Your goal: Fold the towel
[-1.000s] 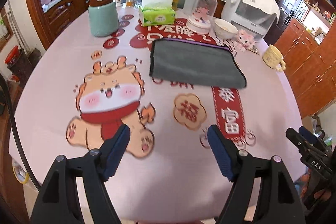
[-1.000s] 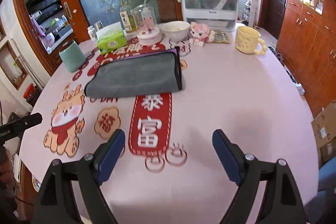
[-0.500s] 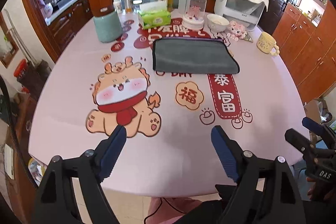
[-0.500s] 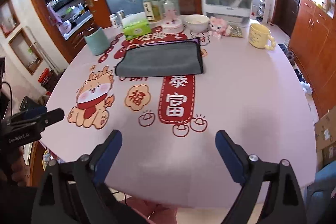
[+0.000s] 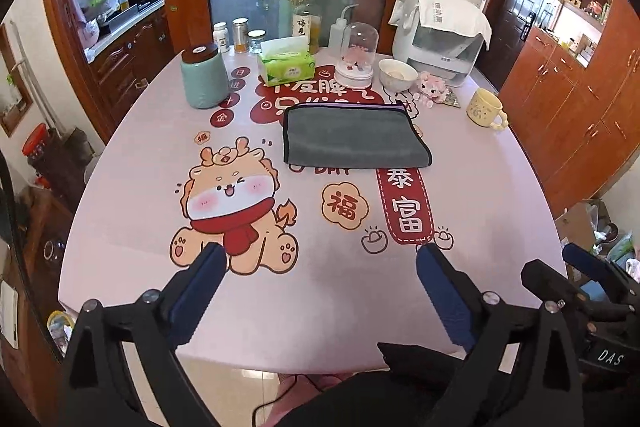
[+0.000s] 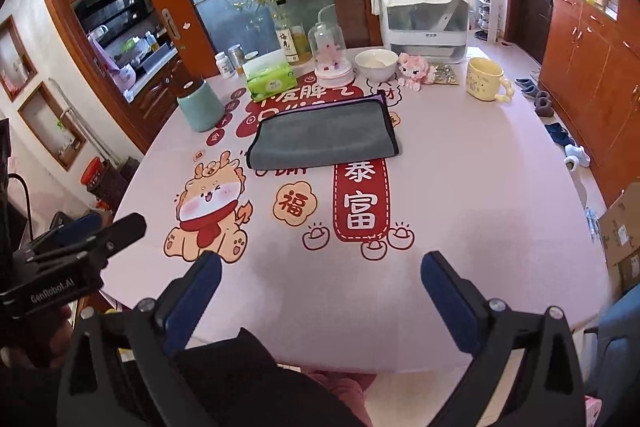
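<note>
A grey towel lies folded flat on the far middle of the pink table, with a purple edge along its far side; it also shows in the right wrist view. My left gripper is open and empty, held above the table's near edge, far from the towel. My right gripper is open and empty, also back at the near edge. Each gripper shows at the side of the other's view.
Behind the towel stand a teal canister, a green tissue box, a glass dome, a white bowl, a pink plush toy, a yellow mug and a white appliance. Wooden cabinets line the right.
Both grippers have pulled back and up from over the table to its near edge. The towel has not moved. Both stay open.
</note>
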A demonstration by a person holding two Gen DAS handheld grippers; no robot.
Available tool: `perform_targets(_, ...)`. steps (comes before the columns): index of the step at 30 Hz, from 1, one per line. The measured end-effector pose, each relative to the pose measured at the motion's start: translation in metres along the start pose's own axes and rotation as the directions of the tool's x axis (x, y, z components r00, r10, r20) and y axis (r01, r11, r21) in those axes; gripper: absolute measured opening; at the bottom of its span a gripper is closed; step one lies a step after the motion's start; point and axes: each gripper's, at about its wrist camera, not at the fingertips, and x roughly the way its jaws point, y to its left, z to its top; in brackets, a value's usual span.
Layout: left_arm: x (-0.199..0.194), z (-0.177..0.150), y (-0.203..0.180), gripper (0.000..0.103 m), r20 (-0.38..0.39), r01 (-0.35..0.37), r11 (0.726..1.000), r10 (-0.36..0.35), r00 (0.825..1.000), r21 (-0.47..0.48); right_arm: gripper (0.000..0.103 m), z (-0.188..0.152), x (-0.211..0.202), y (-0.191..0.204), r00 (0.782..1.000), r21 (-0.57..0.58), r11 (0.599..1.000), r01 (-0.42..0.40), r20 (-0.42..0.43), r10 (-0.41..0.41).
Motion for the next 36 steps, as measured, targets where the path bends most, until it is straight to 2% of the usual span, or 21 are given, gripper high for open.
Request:
perform_targets(5, 0.0, -0.007, 0.005, 0.096, 0.011, -0.029, 0.999, 0.029, 1.0, -0.027, 0.1, -0.006, -0.003, 0.003, 0.999, 0.032, 0.999, 0.036, 0.018, -0.036)
perform_targets(8, -0.003, -0.008, 0.003, 0.101, 0.033, -0.038, 0.999, 0.038, 0.999, -0.011, 0.1, -0.01, -0.005, 0.007, 0.999, 0.027, 0.999, 0.04, 0.034, -0.041)
perform_targets(14, -0.011, -0.005, -0.004, 0.103, 0.098, -0.087, 0.996, 0.084, 0.992, 0.026, 0.1, -0.011, -0.008, 0.016, 0.997, 0.005, 0.999, 0.05, 0.065, -0.05)
perform_targets(23, -0.009, 0.001, 0.004, 0.103, 0.116, -0.15, 0.988, 0.151, 0.982, -0.018, 0.101, -0.009, -0.006, 0.015, 0.996, 0.008, 0.999, 0.053, 0.072, -0.054)
perform_targets(36, -0.005, 0.003, -0.005, 0.103, 0.119, -0.15, 0.989, 0.148, 0.982, 0.008, 0.101, -0.003, 0.005, 0.014, 0.997, 0.004, 0.999, 0.054, 0.048, -0.054)
